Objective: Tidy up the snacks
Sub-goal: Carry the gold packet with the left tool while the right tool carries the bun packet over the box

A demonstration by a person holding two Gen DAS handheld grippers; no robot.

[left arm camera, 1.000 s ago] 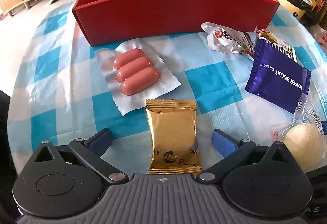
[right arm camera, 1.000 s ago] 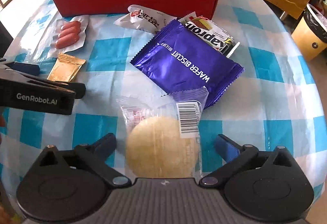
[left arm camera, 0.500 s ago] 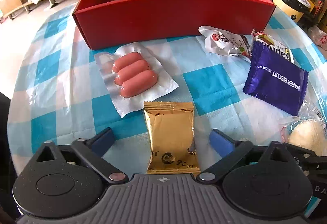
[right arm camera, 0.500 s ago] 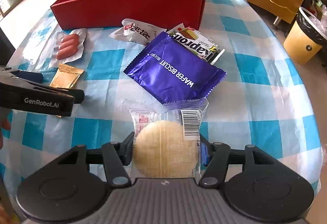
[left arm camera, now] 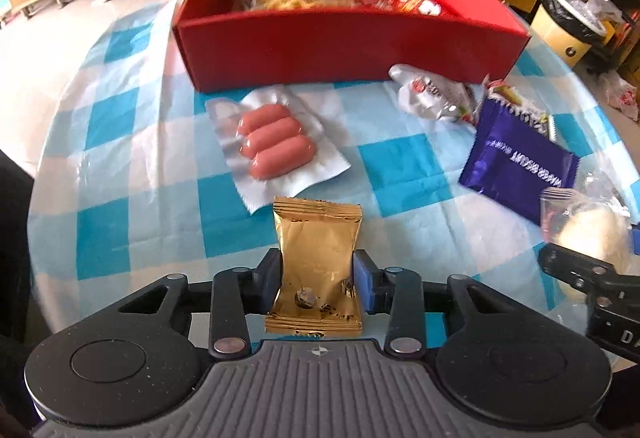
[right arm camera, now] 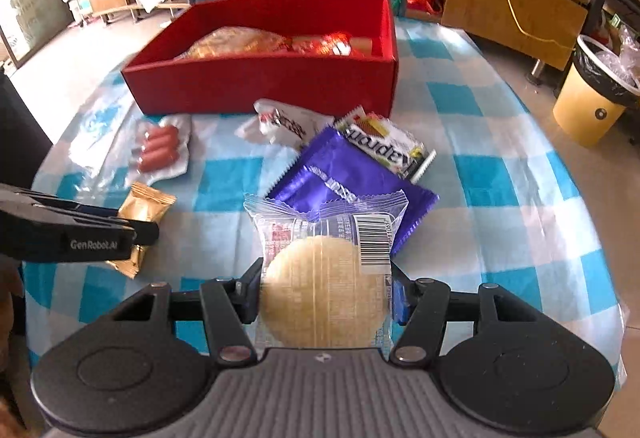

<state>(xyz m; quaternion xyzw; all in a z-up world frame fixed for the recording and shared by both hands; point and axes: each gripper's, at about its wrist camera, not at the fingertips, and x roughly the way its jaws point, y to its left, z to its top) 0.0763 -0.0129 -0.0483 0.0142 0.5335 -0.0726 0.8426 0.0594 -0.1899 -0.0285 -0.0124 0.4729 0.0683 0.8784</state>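
My left gripper (left arm camera: 318, 278) is shut on a gold foil snack packet (left arm camera: 318, 258), both pads pressing its sides near the tablecloth. In the right wrist view the same gold packet (right arm camera: 146, 204) sticks out past the left gripper (right arm camera: 132, 228). My right gripper (right arm camera: 326, 290) is shut on a clear-wrapped round rice cracker (right arm camera: 324, 302), held a little above the table; this cracker (left arm camera: 588, 234) also shows at the right edge of the left wrist view. The red box (left arm camera: 348, 50) (right arm camera: 264, 82) stands at the far side with a noodle pack and red-wrapped snacks inside.
On the blue-checked tablecloth (left arm camera: 404, 174) lie a vacuum pack of three sausages (left arm camera: 276, 146) (right arm camera: 158, 150), a white snack pouch (right arm camera: 290, 122), a purple wafer biscuit pack (right arm camera: 344, 186) and a striped pack (right arm camera: 384, 148) beneath it. A yellow bin (right arm camera: 596, 98) stands off the table at right.
Both grippers have closed: the left on the gold packet, the right on the rice cracker. The right gripper has lifted the cracker off the cloth and tilted up toward the red box.
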